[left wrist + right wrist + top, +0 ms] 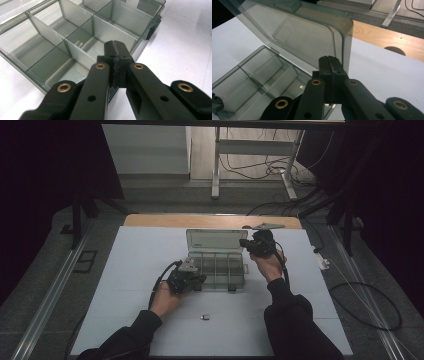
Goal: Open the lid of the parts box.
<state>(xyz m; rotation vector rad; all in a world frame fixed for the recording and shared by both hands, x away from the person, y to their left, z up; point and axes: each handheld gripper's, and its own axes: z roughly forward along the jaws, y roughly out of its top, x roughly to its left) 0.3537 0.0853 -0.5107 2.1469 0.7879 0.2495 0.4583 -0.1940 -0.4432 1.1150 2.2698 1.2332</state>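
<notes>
The clear box [216, 270] sat near the middle of the white table [130, 270] with its lid [216, 240] standing up. The left gripper [115, 46] was closed on nothing at the box's front left corner — the right gripper [329, 60] was closed too, at the lid's right edge. A small metal piece [205, 317] lay near the front edge.

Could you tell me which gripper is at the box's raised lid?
The right gripper, beside the upright clear lid; the left gripper sits at the box's front wall.
</notes>
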